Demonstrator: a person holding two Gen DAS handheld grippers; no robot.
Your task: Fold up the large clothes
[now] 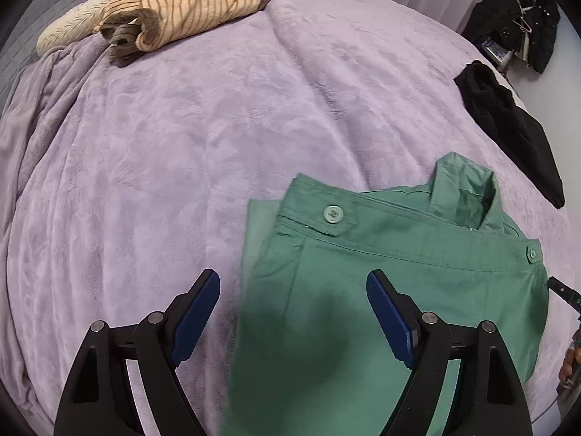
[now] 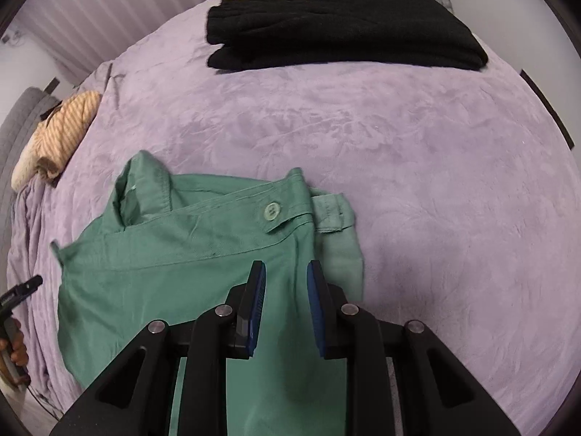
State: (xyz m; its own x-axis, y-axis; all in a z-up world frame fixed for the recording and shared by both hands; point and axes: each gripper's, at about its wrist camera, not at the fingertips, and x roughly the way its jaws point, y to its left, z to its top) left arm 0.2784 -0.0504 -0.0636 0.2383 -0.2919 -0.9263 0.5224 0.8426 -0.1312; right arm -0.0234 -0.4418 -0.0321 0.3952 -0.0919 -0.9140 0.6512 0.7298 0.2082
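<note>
Shirt (image 1: 399,290) lies folded lower centre on bed (image 1: 181,163). Left claw (image 1: 293,305) gapes wide above it, empty; right claw (image 2: 286,301) part-open over it, gripping nothing.

green shirt (image 1: 399,290), lilac blanket (image 1: 218,127) — black sweater (image 2: 345,25)

The left gripper (image 1: 293,287) hangs with its blue-padded fingers (image 1: 196,319) spread wide, nothing between them. The right gripper (image 2: 287,279) has its fingers (image 2: 256,309) narrowed but parted, a gap showing between the pads. A hand (image 2: 14,348) grips the left gripper's handle.
</note>
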